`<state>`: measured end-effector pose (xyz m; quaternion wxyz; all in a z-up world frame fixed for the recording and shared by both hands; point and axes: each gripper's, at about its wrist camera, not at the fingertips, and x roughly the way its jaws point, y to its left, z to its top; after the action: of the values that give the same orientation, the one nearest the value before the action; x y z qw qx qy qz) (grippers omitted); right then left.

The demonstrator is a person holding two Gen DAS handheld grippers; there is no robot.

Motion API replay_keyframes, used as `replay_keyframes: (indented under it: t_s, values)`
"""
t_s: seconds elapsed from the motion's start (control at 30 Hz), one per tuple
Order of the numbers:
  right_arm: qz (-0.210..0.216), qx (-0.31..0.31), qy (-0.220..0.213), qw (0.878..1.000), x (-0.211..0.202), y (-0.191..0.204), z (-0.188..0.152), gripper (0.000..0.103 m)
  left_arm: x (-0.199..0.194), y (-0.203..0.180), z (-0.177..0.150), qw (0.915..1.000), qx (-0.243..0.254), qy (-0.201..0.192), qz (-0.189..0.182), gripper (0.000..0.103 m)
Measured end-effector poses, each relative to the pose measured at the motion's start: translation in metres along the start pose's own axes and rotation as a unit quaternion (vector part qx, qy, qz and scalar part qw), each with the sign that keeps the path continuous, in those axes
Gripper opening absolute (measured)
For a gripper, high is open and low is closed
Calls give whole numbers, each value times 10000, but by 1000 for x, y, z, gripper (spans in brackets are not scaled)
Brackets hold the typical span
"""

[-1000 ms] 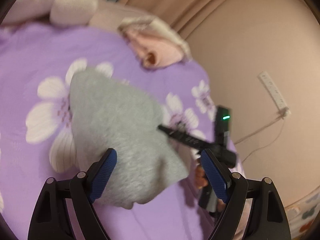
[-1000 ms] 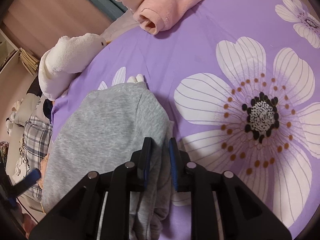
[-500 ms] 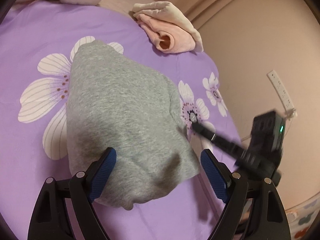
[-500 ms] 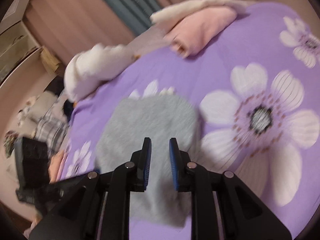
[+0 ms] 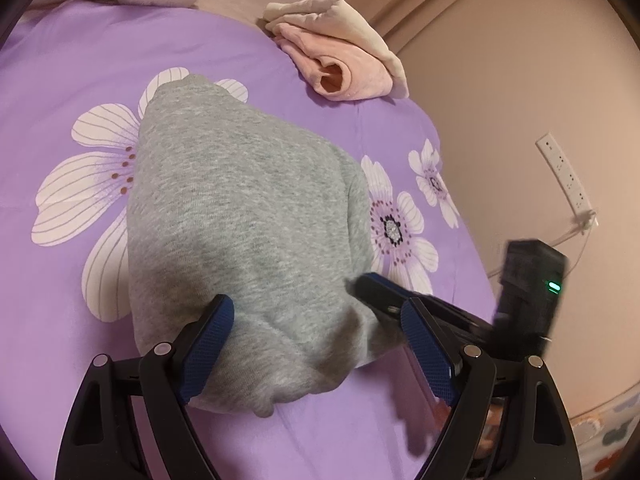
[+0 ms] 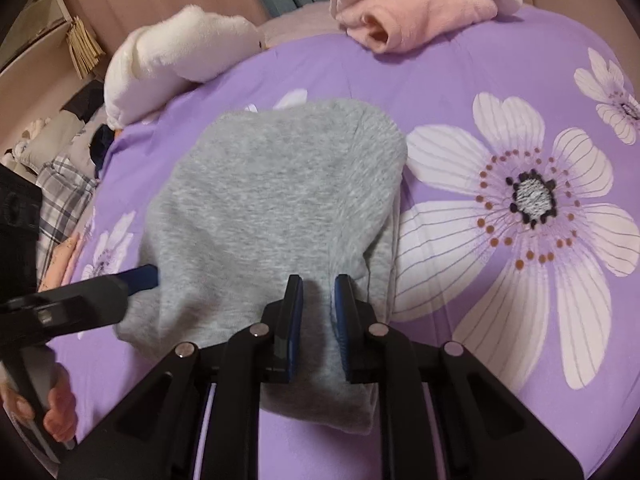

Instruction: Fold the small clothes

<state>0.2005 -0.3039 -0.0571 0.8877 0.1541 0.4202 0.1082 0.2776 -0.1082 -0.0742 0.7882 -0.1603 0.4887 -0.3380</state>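
A folded grey garment [image 5: 240, 232] lies on the purple flowered bedspread [image 5: 80, 80]; it also shows in the right wrist view [image 6: 276, 200]. My left gripper [image 5: 316, 316] is open, its blue pads either side of the garment's near edge, just above it. My right gripper [image 6: 318, 284] is nearly closed with a narrow gap, held over the garment's near right edge; no cloth shows between the pads. The right gripper's fingers [image 5: 384, 296] reach in from the right in the left wrist view.
A folded pink and cream garment pile [image 5: 340, 64] sits at the far edge of the bed, also in the right wrist view [image 6: 416, 12]. A white plush pillow [image 6: 172, 56] lies far left. The wall with a power strip [image 5: 564, 176] is to the right. Plaid cloth [image 6: 60, 200] lies off the bed's left side.
The right gripper let go of the garment's edge, lifted away, then came back low over the near right edge. The grey garment now lies flatter. The left gripper stayed open and shifted slightly nearer.
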Motion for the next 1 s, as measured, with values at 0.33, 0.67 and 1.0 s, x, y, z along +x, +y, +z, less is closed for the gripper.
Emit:
replay_keyframes:
  t_s: [0.33,0.67,1.0]
  values:
    - [-67,-648,72,9979,-8,15,-33,16,-1,4,3,9996,-190,48,-188,86]
    - [-39,-457,-42,9989,-12,13,-29,18,-36,11,1,9990,-335,-224,-191,86]
    - [1524,-782,-121,9851,-28,78,-79,53,-37,14,1,9994,-209,-191,-177,86]
